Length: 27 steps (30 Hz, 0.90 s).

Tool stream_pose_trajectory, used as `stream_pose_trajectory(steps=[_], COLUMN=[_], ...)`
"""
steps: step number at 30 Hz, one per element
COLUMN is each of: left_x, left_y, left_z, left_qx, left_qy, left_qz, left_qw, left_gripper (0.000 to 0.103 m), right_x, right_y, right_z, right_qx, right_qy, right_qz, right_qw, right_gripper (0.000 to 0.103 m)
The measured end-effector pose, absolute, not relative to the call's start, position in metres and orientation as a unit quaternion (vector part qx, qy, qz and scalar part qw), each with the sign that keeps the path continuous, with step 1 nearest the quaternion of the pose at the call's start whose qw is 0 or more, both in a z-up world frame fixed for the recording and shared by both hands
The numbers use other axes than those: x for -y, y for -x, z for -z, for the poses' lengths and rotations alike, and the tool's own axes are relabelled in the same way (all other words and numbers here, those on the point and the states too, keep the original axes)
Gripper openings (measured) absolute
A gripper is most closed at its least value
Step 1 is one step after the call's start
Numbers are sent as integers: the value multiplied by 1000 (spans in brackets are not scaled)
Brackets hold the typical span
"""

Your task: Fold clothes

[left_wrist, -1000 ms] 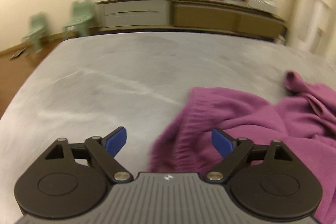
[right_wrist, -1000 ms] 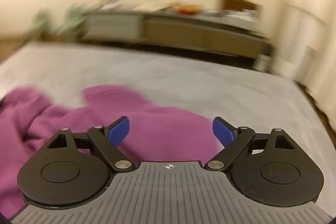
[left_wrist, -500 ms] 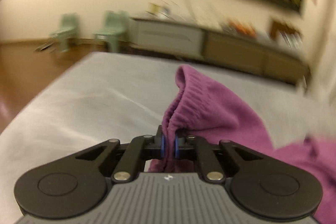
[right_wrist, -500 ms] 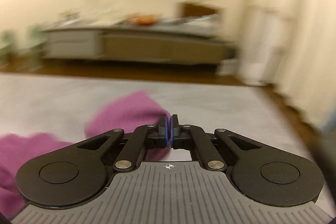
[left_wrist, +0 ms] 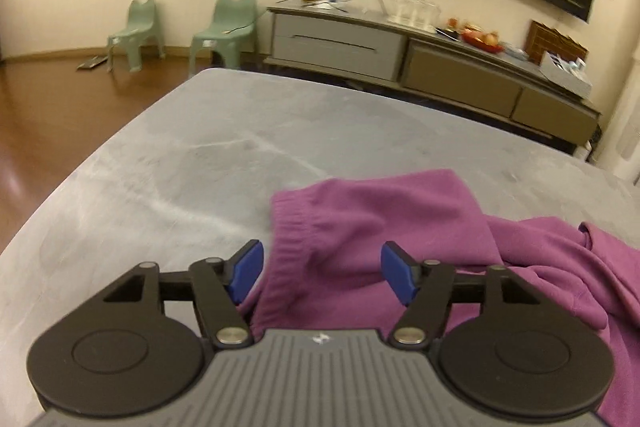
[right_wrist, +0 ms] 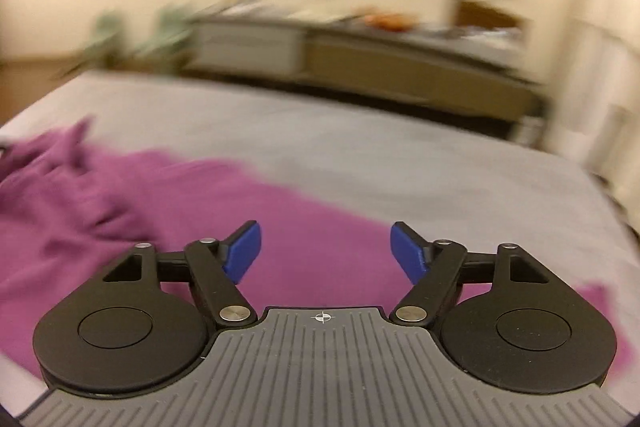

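Note:
A purple knit garment (left_wrist: 384,215) lies on the grey table (left_wrist: 180,167). Its ribbed hem (left_wrist: 286,239) runs down the left side of the cloth. My left gripper (left_wrist: 322,269) is open, just above the cloth, with the hem near its left finger. In the right wrist view the same purple garment (right_wrist: 192,203) spreads flat from the left edge toward the lower right, blurred by motion. My right gripper (right_wrist: 324,249) is open and empty over the cloth.
The grey table (right_wrist: 400,163) extends ahead of both grippers. A long low sideboard (left_wrist: 420,55) with dishes stands against the far wall. Two green plastic chairs (left_wrist: 224,23) stand on the wooden floor at the left.
Half a second ago both grippers were shut on folds of the purple cloth and lifting them. Now both are open and the cloth lies flatter on the table.

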<state>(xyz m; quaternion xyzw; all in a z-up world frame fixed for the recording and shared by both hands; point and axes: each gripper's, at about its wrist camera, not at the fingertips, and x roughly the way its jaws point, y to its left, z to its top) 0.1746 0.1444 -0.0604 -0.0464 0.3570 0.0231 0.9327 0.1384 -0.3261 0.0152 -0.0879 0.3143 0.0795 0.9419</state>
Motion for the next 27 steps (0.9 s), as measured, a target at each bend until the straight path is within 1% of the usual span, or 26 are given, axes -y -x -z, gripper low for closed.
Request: stream_pose_trajectory(steps=[2,3,4,5,6,7,8,10,12,14,16,17,18,19,20,22,23,26,27], left_x=[-139,-137,-136,-137,-137,-138,-137,-135,-133,-132,-136,-139,-143,-148,-155,-167,-172,-175,-173], left_y=[-182,-187,-191,-193,-195,-197,-199,-203,-205,-204,-203,-202,-201,-201,-200,-202,-206,-219,-223], left_z=[69,74,78,82,84,87,89,96,100,101,96,93,89,84,79,72,72,78,82], left_qx=[-364,-369,-375,-381,-385,-387,-391,-400,-405,-404,-400,-397,-393,-386,-379,-370,-373,-392,-398], left_qy=[28,18,10,8,6,1,-7,-25,-45,-54,-46,-38,-29,-17,-5,17,23,21,16], left_qz=[-15,-12,-8,1,9,12,11,1,-7,-10,-12,-14,-16,-23,-32,-50,-56,-53,-46], left_qw=[931,929,927,925,923,922,920,916,913,913,915,917,919,922,925,928,926,918,916], left_gripper=[68,68,68,68,68,68,68,68,68,68,68,68,68,68,68,74,77,77,77], right_x=[288,278,274,275,278,280,285,311,348,403,457,486,511,524,533,537,532,511,501], right_y=[-166,-180,-196,-213,-217,-220,-221,-215,-208,-193,-178,-166,-155,-147,-135,-110,-109,-121,-125], right_z=[10,21,33,43,43,43,39,17,-10,-32,-40,-38,-31,-26,-21,-18,-18,-17,-22], right_qx=[-341,-356,-377,-394,-397,-399,-400,-377,-338,-304,-280,-279,-293,-308,-313,-297,-299,-310,-315], right_qy=[110,113,112,106,98,90,81,58,42,19,-13,-48,-75,-83,-94,-112,-121,-141,-132], right_qz=[-112,-118,-122,-125,-127,-129,-129,-102,-37,59,168,218,250,260,260,251,231,145,105], right_qw=[927,920,911,904,904,903,904,919,940,951,945,934,920,911,909,914,918,929,934], right_gripper=[74,69,56,48,36,2,0,0,0,0,0,3,18,28,33,57,58,59,65])
